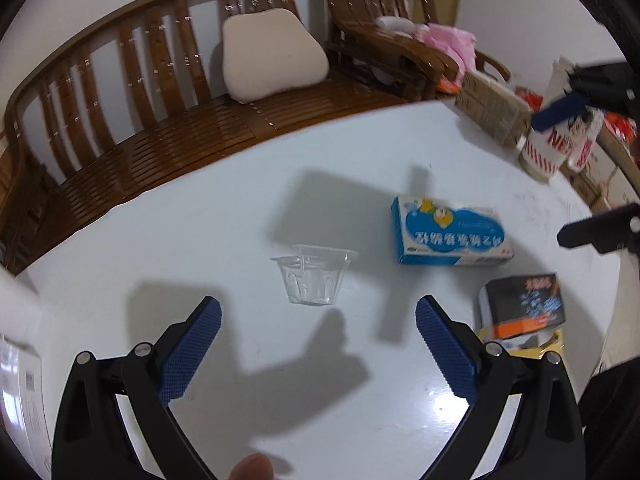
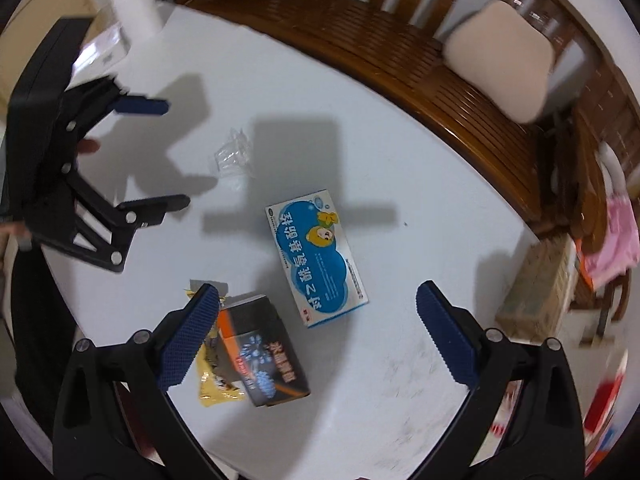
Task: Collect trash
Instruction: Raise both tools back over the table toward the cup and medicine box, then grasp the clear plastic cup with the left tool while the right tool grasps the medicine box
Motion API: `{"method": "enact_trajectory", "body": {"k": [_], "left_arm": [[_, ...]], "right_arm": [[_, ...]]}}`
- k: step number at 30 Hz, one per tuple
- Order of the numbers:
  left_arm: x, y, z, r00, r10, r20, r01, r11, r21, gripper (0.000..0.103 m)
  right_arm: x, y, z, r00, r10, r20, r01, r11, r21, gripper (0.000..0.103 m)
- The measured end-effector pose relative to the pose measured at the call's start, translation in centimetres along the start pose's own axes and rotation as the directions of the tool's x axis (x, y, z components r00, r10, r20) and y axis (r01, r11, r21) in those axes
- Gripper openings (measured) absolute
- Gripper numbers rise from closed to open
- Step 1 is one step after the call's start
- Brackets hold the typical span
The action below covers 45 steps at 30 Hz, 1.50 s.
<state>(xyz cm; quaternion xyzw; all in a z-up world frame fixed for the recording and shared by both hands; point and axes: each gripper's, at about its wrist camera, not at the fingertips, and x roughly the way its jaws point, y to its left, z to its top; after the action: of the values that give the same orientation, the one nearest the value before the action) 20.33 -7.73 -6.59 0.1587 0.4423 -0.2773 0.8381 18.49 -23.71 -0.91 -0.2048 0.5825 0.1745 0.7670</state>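
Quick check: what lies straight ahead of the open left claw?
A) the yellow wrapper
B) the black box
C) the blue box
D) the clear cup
D: the clear cup stands on the table just beyond the open left claw; the blue box lies off to the right.

Wooden slatted bench (image 1: 160, 120) bearing a beige cushion (image 1: 272, 56) behind a white table (image 1: 224, 216); pink cloth (image 1: 452, 44) on adjoining chair (image 1: 396, 48).

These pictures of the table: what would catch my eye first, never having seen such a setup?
Probably the blue box with a cartoon figure, lying flat mid-table. Beside it a black box rests on a yellow wrapper, and a clear plastic cup stands just ahead of the open left gripper. The right gripper is open too, and a wooden bench with a pale cushion runs behind.
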Motion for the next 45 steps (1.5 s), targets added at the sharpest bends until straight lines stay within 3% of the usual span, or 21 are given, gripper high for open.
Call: {"method": "enact_trajectory", "body": {"k": [6, 21, 26, 37, 45], "left_arm": [[2.1, -0.2, 0.5, 1.000, -0.022, -0.014, 0.023, 0.997, 0.069, 0.095], [5.6, 0.2, 1.0, 0.998, -0.030, -0.055, 0.035, 0.995, 0.092, 0.095], [6.2, 0.6, 1.1, 0.998, -0.024, -0.057, 0.030, 0.995, 0.097, 0.092], [6.5, 0.9, 1.6, 0.998, -0.051, -0.040, 0.054, 0.994, 0.091, 0.069], [6.4, 0.8, 1.7, 0.997, -0.064, -0.038, 0.067, 0.994, 0.083, 0.053]], "right_arm": [[2.8, -0.6, 0.2, 0.999, 0.024, -0.026, -0.026, 0.997, -0.074, 0.096], [7.7, -0.3, 0.3, 0.994, 0.080, -0.072, -0.088, 0.989, -0.117, 0.096], [8.9, -0.1, 0.4, 0.994, 0.064, -0.091, -0.076, 0.988, -0.137, 0.096], [10.7, -0.2, 0.9, 0.991, 0.084, -0.107, -0.099, 0.985, -0.141, 0.096], [10.9, -0.3, 0.9, 0.989, 0.109, -0.097, -0.122, 0.982, -0.146, 0.088]]}}
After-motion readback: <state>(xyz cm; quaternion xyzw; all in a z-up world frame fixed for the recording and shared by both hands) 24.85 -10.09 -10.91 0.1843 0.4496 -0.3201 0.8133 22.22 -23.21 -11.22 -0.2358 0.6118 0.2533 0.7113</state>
